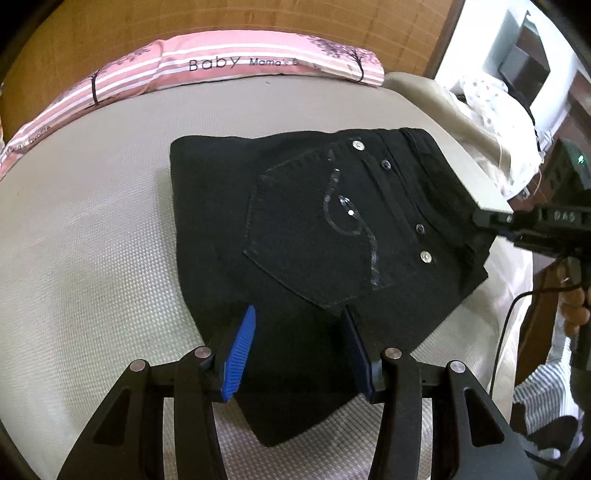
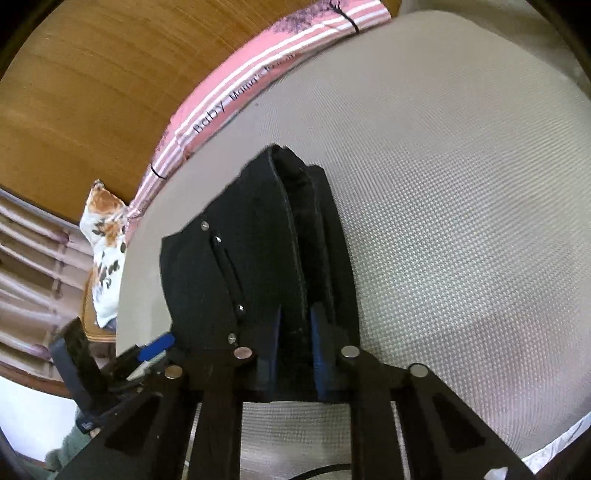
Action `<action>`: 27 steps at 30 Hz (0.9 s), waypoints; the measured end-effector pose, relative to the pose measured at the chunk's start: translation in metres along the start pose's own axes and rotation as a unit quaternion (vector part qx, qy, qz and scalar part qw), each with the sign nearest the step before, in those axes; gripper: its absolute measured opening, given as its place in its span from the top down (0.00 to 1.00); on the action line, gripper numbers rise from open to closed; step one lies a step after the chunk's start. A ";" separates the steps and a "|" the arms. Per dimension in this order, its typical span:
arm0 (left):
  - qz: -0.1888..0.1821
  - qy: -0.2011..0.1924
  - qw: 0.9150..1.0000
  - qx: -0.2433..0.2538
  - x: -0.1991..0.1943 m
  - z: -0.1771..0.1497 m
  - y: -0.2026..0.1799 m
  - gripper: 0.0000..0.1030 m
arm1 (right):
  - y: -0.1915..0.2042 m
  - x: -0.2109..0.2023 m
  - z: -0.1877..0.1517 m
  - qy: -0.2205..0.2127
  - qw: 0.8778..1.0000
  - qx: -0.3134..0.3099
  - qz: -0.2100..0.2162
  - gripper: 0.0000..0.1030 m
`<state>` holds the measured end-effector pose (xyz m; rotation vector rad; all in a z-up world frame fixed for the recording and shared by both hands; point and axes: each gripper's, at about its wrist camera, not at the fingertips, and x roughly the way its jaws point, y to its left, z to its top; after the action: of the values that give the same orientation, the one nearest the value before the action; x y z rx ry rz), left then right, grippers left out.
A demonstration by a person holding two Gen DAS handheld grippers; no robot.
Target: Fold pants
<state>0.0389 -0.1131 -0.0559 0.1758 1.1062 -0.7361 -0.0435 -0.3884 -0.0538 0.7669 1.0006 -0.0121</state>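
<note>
Black pants (image 1: 314, 221) lie folded into a thick bundle on the bed, back pocket and rivets facing up. My left gripper (image 1: 298, 314) stands at the bundle's near corner, its blue pads held about half apart by the black cloth that fills the gap. My right gripper (image 1: 484, 218) meets the bundle's right edge by the waistband. In the right wrist view the right gripper (image 2: 295, 314) is shut, narrow, on the layered edge of the pants (image 2: 258, 240). One of the left gripper's blue pads (image 2: 157, 346) shows by the pants' left corner.
The grey textured mattress (image 1: 92, 240) (image 2: 461, 221) spreads around the pants. A pink striped pillow (image 1: 221, 62) lies along the wooden headboard (image 1: 258, 18). A floral cushion (image 2: 107, 251) sits off the bed's edge. A person's hand (image 1: 572, 310) and a cable (image 1: 506, 332) are at the right.
</note>
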 end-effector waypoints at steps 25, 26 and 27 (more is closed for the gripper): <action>0.053 0.008 0.999 0.005 -0.003 -0.014 -0.011 0.50 | -0.008 0.005 -0.020 0.000 0.998 -0.016 -0.067 0.71; 0.058 0.005 0.998 0.007 -0.004 -0.014 -0.012 0.50 | -0.007 0.005 -0.019 0.000 0.998 -0.017 -0.067 0.70; 0.062 0.003 0.998 0.009 -0.005 -0.013 -0.012 0.50 | -0.006 0.004 -0.018 0.000 0.997 -0.018 -0.069 0.67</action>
<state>0.0204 -0.1135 -0.0550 0.2600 1.0853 -0.6349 -0.0567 -0.3805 -0.0661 0.6645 1.0485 -0.1129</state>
